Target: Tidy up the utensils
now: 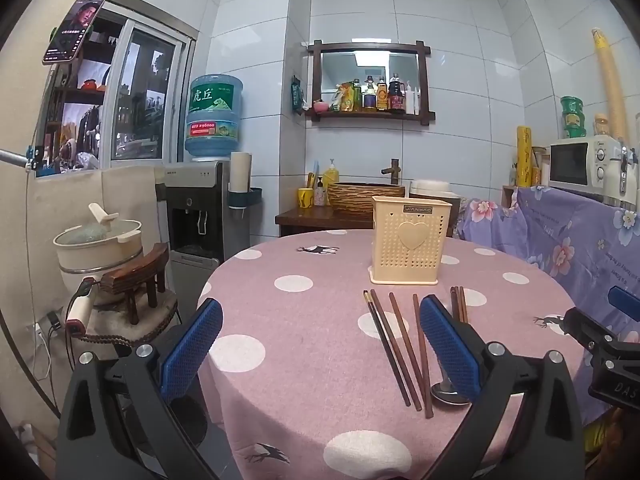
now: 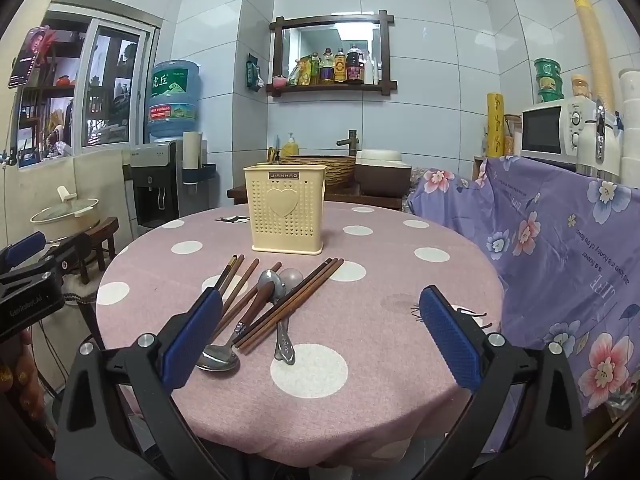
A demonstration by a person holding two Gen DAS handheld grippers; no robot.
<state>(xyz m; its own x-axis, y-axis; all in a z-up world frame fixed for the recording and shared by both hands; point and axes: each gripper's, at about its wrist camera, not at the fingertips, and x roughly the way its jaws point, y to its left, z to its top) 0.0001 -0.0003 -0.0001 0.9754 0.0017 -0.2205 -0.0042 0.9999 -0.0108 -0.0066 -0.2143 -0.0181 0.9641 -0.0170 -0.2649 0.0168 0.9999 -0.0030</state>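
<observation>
We have both tools over the near edge of the round table (image 2: pixel 360 380) with the pink polka-dot cloth, nothing held. Left gripper (image 1: pixel 320 344): jaws wide apart, blue pads bare, hanging above the table's left side. Right gripper (image 2: pixel 320 336): jaws also spread wide, nothing between them, over the near-right part of the table. The cream utensil holder (image 2: pixel 286 210) with a heart on its front stands upright toward the far side of the table, apart from the utensils; we can't see inside it from either view. The utensils lie loose on the cloth in front of the holder, between it and us: a fan of dark wooden chopsticks (image 2: pixel 240 280) on the left, another chopstick bundle (image 2: pixel 296 300) running diagonally on the right, two metal spoons (image 2: pixel 218 358) (image 2: pixel 280 312) and a wooden-handled one (image 2: pixel 260 300) between and under them, overlapping. In the left wrist view the left chopsticks (image 1: pixel 396 348) sit just left of the right finger pad (image 1: pixel 448 344), which hides most of a spoon bowl (image 1: pixel 442 392).
</observation>
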